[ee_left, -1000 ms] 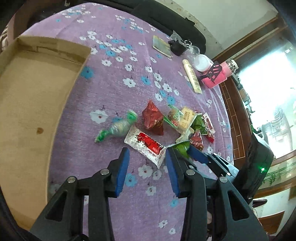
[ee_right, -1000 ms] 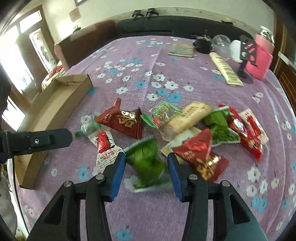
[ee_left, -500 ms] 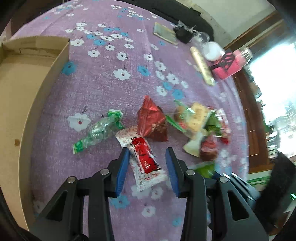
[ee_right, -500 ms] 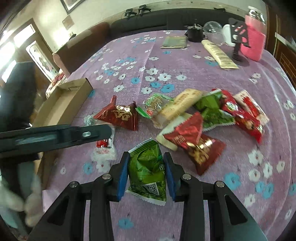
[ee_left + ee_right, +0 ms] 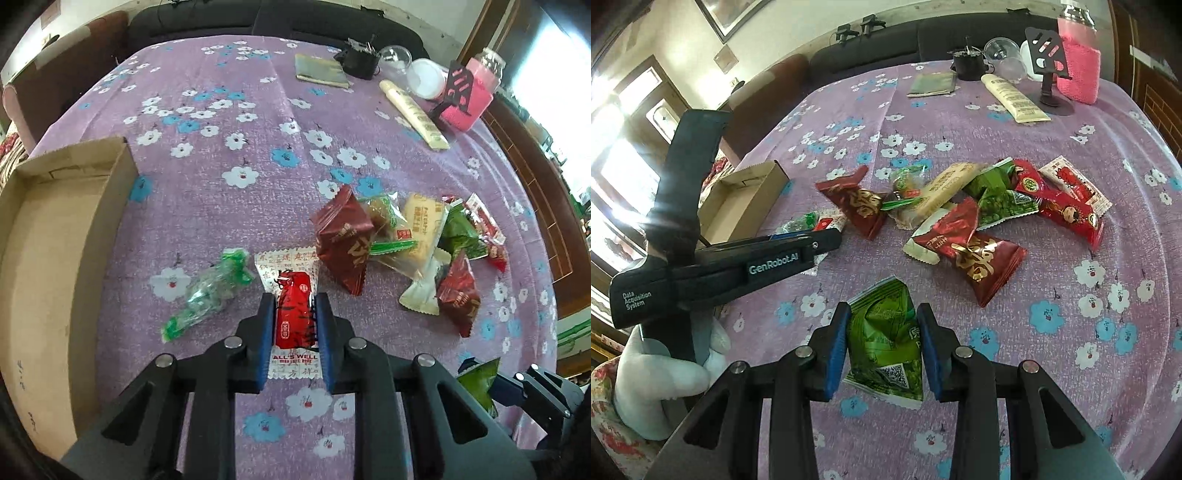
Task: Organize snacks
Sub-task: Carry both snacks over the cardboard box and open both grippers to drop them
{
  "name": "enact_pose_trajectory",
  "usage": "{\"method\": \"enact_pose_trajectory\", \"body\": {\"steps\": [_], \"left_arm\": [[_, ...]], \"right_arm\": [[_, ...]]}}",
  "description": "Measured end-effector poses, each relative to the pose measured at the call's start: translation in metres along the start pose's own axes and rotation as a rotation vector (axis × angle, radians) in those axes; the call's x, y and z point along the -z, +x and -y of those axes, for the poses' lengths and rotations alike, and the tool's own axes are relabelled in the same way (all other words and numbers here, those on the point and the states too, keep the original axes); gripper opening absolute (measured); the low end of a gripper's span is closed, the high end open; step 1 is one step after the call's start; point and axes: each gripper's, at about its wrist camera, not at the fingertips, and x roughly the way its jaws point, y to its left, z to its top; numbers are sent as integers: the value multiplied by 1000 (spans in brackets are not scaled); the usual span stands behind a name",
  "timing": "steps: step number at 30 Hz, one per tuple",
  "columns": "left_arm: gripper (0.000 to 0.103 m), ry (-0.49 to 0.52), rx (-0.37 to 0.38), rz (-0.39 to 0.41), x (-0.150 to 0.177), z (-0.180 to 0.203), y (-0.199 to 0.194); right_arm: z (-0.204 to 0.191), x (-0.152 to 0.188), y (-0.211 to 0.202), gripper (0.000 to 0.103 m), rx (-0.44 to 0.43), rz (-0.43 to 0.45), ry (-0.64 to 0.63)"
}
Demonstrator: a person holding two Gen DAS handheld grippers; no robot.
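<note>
My left gripper (image 5: 294, 308) is shut on a white-and-red snack packet (image 5: 293, 310) that lies on the purple flowered cloth. A green-ended clear candy (image 5: 208, 291) lies just left of it. My right gripper (image 5: 882, 325) is shut on a green snack packet (image 5: 886, 339), which also shows in the left wrist view (image 5: 478, 382). A pile of red, green and beige snack packets (image 5: 960, 206) lies beyond both grippers. An open cardboard box (image 5: 48, 240) sits at the left; it also shows in the right wrist view (image 5: 738, 199).
At the far edge of the table are a flat olive pouch (image 5: 321, 70), a cream tube (image 5: 413, 114), a black phone stand (image 5: 1049, 70), a pink-sleeved jar (image 5: 1078, 62) and a clear cup (image 5: 1001, 55). The left gripper's body (image 5: 720, 266) crosses the right wrist view.
My left gripper has moved onto the white-and-red packet and closed on it. My right gripper has closed on the green packet and drawn it back from the pile.
</note>
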Motion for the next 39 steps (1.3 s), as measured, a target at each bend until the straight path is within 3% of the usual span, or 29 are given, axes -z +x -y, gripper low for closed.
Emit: {"method": "enact_pose_trajectory", "body": {"steps": [7,10,14,20,26,34,37,39], "left_arm": [[23,-52,54,70,6,-33,-64],[23,-89,35,99,9,-68,-93],[23,-123,-48,115,20,-120,-115],[24,-168,-153,75,44,-198,-120],[24,-187,-180,24,62,-243,-112],[27,-210,-141,-8,67,-270,-110],[41,-234,-114,0,65,-276,-114],[45,-239,-102,9,63,-277,-119]], "right_arm": [[-35,-11,-4,35,-38,13,-25],[-64,-21,-2,35,-91,18,-43],[-118,-31,11,35,-171,9,-89],[-198,-30,53,35,-235,-43,-164],[-252,-18,102,35,-220,-120,-237],[-272,-12,128,36,-166,-148,-273],[-273,-10,127,37,-162,-150,-271],[-274,-8,124,38,-149,-138,-269]]}}
